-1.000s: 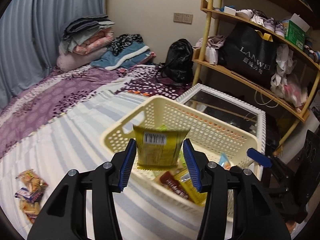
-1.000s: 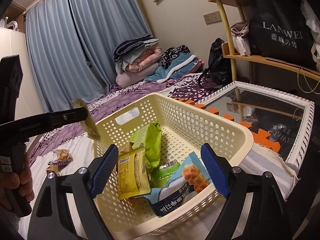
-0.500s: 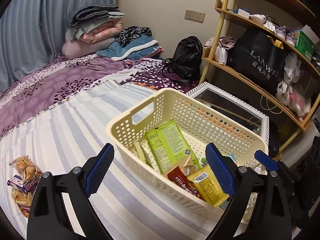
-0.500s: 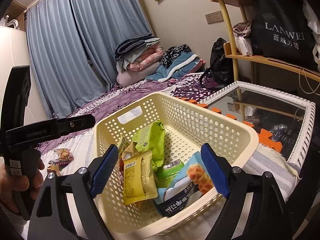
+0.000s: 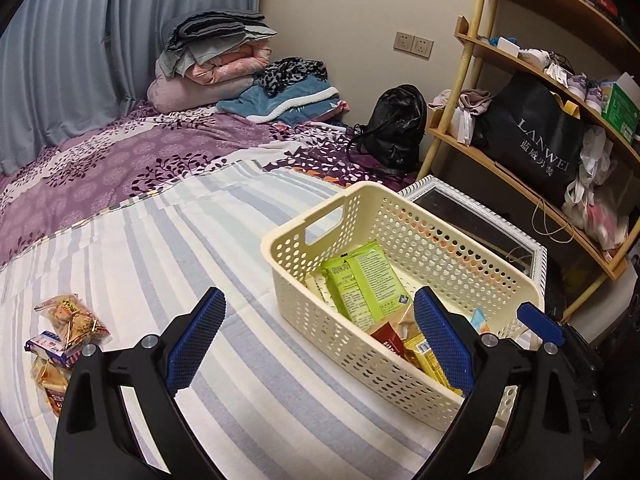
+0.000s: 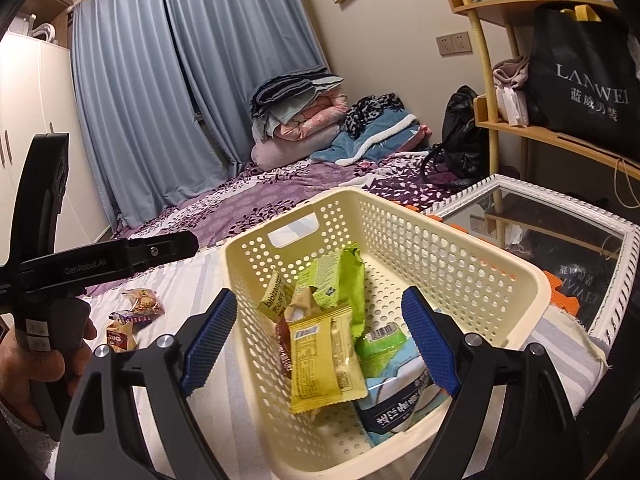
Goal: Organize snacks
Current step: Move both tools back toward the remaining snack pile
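Left wrist view: both grippers' jaws wide apart, empty, over the bed (image 5: 168, 240).
Basket (image 5: 472, 248) at 2 o'clock holds snack packets (image 5: 362, 284); loose snacks (image 5: 64, 328) at 9 o'clock; mirror (image 5: 480, 220) behind basket.

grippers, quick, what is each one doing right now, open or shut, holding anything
Left gripper: open, holding nothing, beside the basket.
Right gripper: open, holding nothing, its fingers spread over the snacks in the basket.
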Demonstrator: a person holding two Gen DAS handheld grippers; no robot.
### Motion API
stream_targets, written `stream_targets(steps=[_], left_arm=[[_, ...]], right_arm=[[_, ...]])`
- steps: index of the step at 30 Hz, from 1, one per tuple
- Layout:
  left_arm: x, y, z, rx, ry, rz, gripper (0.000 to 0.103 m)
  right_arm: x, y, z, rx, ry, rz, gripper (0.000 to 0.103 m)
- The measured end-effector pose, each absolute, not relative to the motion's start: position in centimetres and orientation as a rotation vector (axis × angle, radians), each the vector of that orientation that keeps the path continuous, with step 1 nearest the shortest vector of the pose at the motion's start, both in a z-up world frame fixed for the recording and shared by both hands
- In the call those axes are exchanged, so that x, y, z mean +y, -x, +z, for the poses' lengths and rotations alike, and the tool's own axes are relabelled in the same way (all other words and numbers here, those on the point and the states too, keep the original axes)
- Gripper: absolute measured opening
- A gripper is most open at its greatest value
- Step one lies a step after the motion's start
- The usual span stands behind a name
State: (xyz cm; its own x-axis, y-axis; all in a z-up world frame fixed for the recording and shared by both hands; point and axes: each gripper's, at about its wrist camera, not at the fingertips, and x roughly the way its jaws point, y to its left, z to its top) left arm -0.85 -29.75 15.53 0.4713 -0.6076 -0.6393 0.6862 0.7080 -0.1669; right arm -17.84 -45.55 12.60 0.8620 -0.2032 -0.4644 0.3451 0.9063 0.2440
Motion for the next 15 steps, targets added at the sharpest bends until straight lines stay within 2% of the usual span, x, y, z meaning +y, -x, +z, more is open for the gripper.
stream_targets(steps=[15], left_arm=[[-24.5,-0.4,15.3,0.754,-0.051,-0.689,0.099]], right_arm=[[-42.2,16.8,13.3,0.456,-0.275,-0.226,0.088]])
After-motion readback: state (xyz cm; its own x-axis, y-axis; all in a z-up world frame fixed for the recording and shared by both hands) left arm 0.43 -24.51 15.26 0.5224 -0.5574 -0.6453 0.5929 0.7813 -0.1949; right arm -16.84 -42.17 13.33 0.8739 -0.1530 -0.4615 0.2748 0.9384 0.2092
